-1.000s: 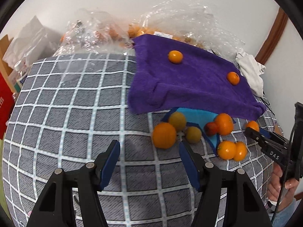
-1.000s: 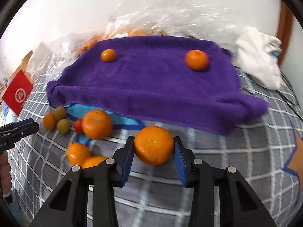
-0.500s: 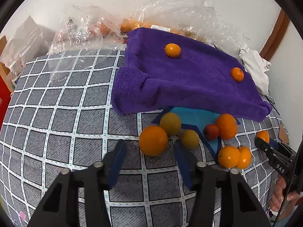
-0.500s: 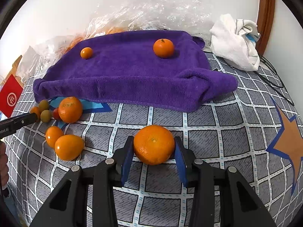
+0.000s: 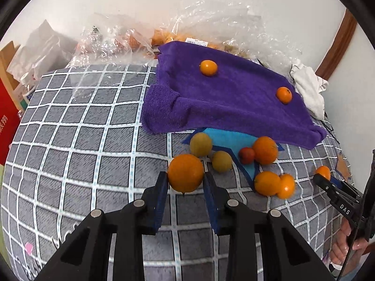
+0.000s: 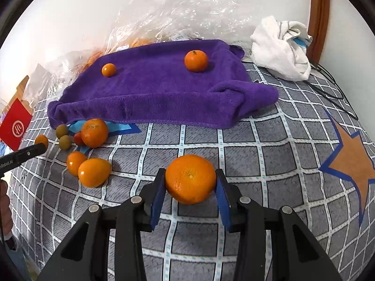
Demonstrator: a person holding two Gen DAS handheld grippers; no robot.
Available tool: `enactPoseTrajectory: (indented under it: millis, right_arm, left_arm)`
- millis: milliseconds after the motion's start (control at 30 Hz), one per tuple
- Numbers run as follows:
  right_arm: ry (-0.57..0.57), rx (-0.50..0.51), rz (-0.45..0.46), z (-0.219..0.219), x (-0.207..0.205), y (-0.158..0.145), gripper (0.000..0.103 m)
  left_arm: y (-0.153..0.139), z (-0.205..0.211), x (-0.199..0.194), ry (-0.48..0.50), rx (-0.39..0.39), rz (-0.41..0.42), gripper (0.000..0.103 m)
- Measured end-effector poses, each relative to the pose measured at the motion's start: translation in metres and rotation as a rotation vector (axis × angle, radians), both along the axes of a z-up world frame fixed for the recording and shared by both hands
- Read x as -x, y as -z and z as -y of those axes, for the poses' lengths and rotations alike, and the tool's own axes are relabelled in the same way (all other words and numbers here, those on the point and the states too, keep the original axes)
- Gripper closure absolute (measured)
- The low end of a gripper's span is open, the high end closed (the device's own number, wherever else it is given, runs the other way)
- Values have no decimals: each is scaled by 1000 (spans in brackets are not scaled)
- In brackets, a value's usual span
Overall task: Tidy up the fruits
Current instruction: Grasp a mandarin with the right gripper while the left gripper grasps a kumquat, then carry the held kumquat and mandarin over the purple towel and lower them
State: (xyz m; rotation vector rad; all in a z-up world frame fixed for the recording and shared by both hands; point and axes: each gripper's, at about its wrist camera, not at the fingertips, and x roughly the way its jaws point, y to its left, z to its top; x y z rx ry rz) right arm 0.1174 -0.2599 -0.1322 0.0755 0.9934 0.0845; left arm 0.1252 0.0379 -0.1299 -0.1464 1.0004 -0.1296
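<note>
My left gripper (image 5: pixel 185 178) has its jaws closing on a round orange (image 5: pixel 185 171) that rests on the checked cloth; both blue pads touch its sides. My right gripper (image 6: pixel 190 173) is shut on a bigger orange (image 6: pixel 191 183), held just over the cloth. A purple towel (image 5: pixel 234 107) lies behind with two small oranges (image 5: pixel 208 68) (image 5: pixel 284 95) on it. Loose fruit sits in front of the towel: two yellow-green ones (image 5: pixel 200 144), a small red one (image 5: pixel 246 155) and three oranges (image 5: pixel 265 150).
Crumpled clear plastic bags (image 5: pixel 211 23) with more fruit line the wall behind the towel. A white cloth (image 6: pixel 281 49) and thin cables (image 6: pixel 332 86) lie at the right, a red box (image 6: pixel 15 124) at the left. A person's hand (image 5: pixel 346 245) holds the right gripper.
The left gripper's jaws have come together from wide apart onto the orange, after it moved up to the fruit. The right gripper has drawn back from the towel, still holding its orange.
</note>
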Motion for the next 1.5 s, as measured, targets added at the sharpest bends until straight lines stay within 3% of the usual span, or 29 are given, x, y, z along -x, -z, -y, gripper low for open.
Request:
enactPoseTrajectory:
  millis: [700,1500]
  right_arm:
    - [14,5,80,7,28,-51,63]
    - [26,8,118,22,15,-75,63]
  left_arm:
    - [-46,6,34,-17,7,55,74]
    - [-77,20,14,-2,17,94,74]
